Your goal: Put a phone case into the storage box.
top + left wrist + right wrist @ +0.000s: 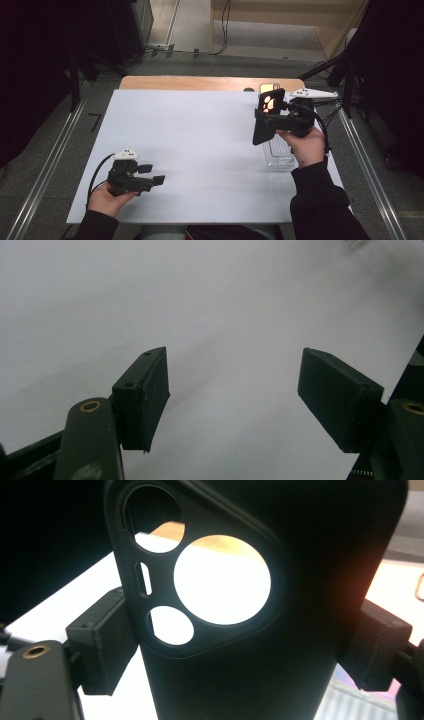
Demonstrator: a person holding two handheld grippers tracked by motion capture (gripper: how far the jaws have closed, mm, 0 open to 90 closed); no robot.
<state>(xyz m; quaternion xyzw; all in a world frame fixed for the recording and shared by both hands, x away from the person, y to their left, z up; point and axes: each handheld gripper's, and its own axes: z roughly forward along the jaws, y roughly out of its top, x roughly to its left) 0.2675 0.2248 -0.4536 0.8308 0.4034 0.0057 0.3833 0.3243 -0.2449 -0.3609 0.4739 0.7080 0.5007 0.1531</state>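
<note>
Clamped between the right gripper (235, 650) jaws, the black phone case (260, 630) fills frame centre and wants steady carrying, while the left gripper (232, 395) gapes empty.

The left gripper (232, 390) has its two black jaws standing wide apart, rising from seven and four o'clock, with nothing between them over the plain white table (200, 300).

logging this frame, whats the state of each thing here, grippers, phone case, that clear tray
left gripper: open, nothing between its jaws, low over the table
right gripper: shut on the phone case
phone case: black, lifted off the table, camera cutouts see-through
clear tray: on the white table, contents unclear
</note>
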